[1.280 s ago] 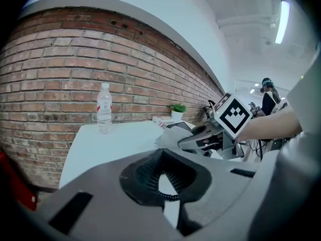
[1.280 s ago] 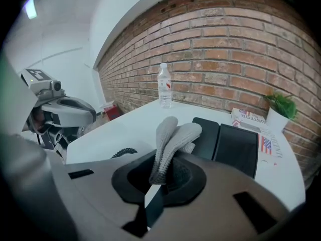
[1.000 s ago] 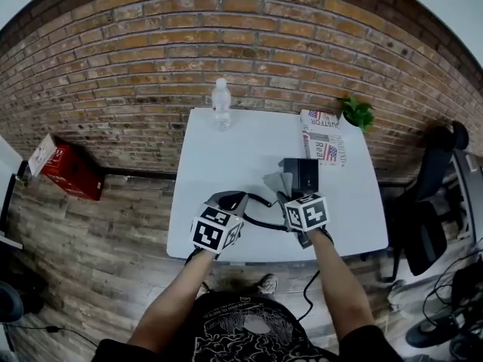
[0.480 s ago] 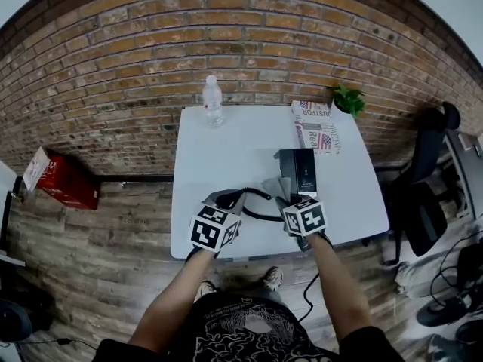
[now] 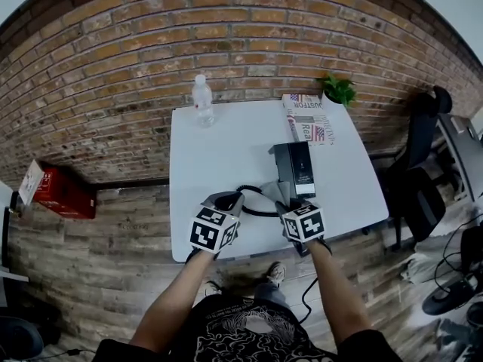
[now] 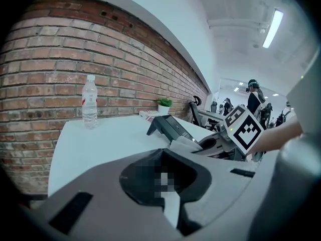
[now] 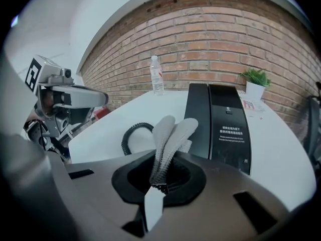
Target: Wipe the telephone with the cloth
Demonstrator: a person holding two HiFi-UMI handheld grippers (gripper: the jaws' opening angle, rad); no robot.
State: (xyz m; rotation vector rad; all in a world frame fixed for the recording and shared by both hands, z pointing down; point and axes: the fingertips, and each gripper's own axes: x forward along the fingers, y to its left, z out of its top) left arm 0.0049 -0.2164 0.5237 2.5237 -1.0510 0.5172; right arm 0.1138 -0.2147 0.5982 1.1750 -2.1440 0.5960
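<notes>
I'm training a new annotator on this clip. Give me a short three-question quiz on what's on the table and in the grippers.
1. True or false: the right gripper is shut on the cloth.
2. What stands at the far edge of the table, near the wall? A. bottle B. mug C. lamp
3. Fill in: in the head view, the coiled cord lies to the ____ of the telephone.
Key: 1 true; 2 A; 3 left.
</notes>
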